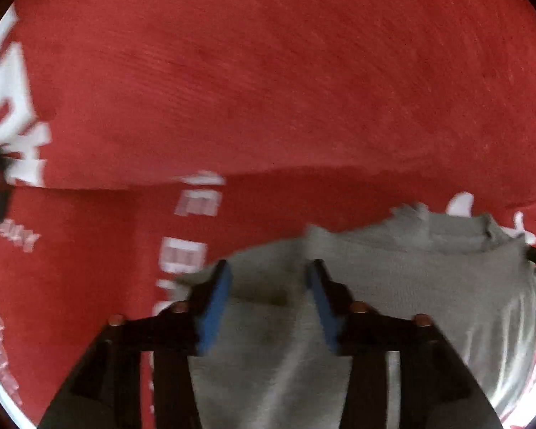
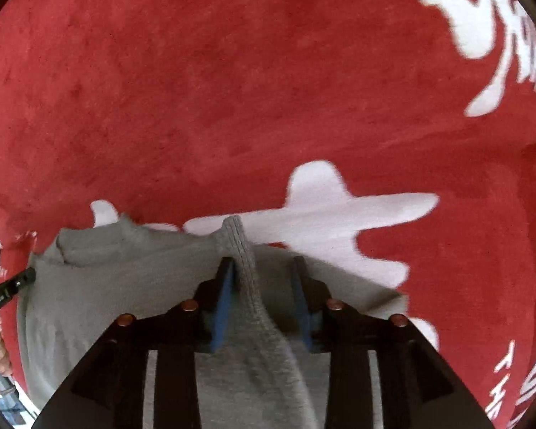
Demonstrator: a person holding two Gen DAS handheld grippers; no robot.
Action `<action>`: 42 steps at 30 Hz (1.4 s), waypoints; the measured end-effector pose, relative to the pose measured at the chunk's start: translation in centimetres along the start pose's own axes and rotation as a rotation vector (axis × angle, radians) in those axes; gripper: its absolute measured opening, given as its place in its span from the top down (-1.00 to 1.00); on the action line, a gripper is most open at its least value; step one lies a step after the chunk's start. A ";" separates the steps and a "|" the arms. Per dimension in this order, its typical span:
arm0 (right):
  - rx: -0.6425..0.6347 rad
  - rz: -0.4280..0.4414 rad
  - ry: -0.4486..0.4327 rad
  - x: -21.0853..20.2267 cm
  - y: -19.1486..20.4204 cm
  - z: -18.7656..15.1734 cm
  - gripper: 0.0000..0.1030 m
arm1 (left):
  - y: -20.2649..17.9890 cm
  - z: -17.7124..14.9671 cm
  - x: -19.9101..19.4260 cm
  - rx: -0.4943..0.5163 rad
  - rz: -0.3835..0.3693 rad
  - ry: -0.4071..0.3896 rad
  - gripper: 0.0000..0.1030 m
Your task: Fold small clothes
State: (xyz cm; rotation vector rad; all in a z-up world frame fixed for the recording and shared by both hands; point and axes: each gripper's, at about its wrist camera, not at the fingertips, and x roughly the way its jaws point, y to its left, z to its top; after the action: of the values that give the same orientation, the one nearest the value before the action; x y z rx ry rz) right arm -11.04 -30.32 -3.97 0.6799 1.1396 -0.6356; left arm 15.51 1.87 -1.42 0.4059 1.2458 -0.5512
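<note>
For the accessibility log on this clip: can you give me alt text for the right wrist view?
The right gripper, fingers apart, straddles a raised ribbed fold of a grey garment lying on a red cloth with white lettering. The fold rests against one blue finger pad. At the left edge the other gripper's dark fingertip touches the garment's edge.

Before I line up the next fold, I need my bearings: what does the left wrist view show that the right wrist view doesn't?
Only the left wrist view shows the small white blocky print on the red cloth, left of the open left gripper. Only the right wrist view shows a ribbed grey edge standing up between the open right gripper fingers, plus a big white cross-shaped print. Both show the grey garment lying on red cloth.
</note>
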 end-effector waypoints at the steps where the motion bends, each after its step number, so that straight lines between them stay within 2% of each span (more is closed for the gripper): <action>1: 0.008 -0.035 -0.003 -0.5 -0.3 0.1 0.32 | 0.7 0.0 -0.5 -0.012 -0.009 0.010 0.05; 3: 0.051 -0.076 -0.002 -1.5 -1.4 0.1 0.32 | 1.8 -0.4 -1.5 -0.039 -0.086 0.055 0.05; 5: 0.132 0.009 0.006 -2.8 -2.8 -0.7 0.32 | 2.4 -1.4 -2.8 -0.038 -0.133 0.070 0.05; 7: 0.153 0.078 0.017 -4.1 -3.1 -2.0 0.38 | 2.2 -2.9 -4.4 -0.007 -0.158 0.076 0.05; 10: 0.096 0.175 0.039 -6.2 -1.6 -5.2 0.42 | 1.2 -5.5 -6.6 0.034 -0.239 0.097 0.05; 13: 0.023 0.248 0.078 -7.3 0.4 -8.8 0.42 | -0.5 -8.9 -7.0 0.064 -0.320 0.147 0.05; 15: -0.004 0.279 0.136 -6.6 1.4 -11.7 0.42 | -1.8 -10.6 -6.1 0.070 -0.302 0.176 0.05; 17: -0.030 0.259 0.176 -5.9 2.3 -13.7 0.43 | -1.5 -12.4 -5.1 0.041 -0.282 0.213 0.05; 19: -0.066 0.232 0.179 -6.1 2.7 -15.4 0.49 | -0.5 -14.0 -4.9 0.007 -0.284 0.231 0.05; 22: -0.108 0.179 0.180 -6.9 1.9 -17.1 0.50 | 0.8 -15.3 -5.3 0.008 -0.286 0.231 0.05; 26: -0.086 0.138 0.204 -7.7 0.0 -18.4 0.51 | 2.2 -16.7 -5.9 -0.022 -0.273 0.267 0.05; 29: 0.027 0.173 0.220 -8.8 -2.3 -18.8 0.43 | 2.9 -17.5 -6.7 -0.074 -0.275 0.278 0.05; 31: 0.171 0.257 0.229 -9.3 -4.2 -20.1 0.37 | 3.6 -18.0 -6.9 -0.129 -0.283 0.289 0.05; 34: 0.406 0.360 0.246 -9.3 -6.4 -22.1 0.20 | 5.2 -19.0 -6.7 -0.278 -0.351 0.313 0.04; 36: 0.545 0.409 0.229 -9.0 -7.7 -22.9 0.20 | 6.1 -19.6 -5.9 -0.372 -0.399 0.334 0.04; 39: 0.753 0.487 0.192 -7.8 -9.4 -24.2 0.04 | 7.0 -20.3 -4.7 -0.515 -0.462 0.354 0.04; 42: 0.902 0.556 0.166 -6.2 -9.9 -24.8 0.03 | 7.2 -20.3 -4.8 -0.552 -0.466 0.331 0.05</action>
State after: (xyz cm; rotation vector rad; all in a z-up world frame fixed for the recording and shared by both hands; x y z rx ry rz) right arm -34.91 -17.12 -6.22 1.7730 0.7105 -0.5976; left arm 3.05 20.04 -2.49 -0.2802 1.7614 -0.5145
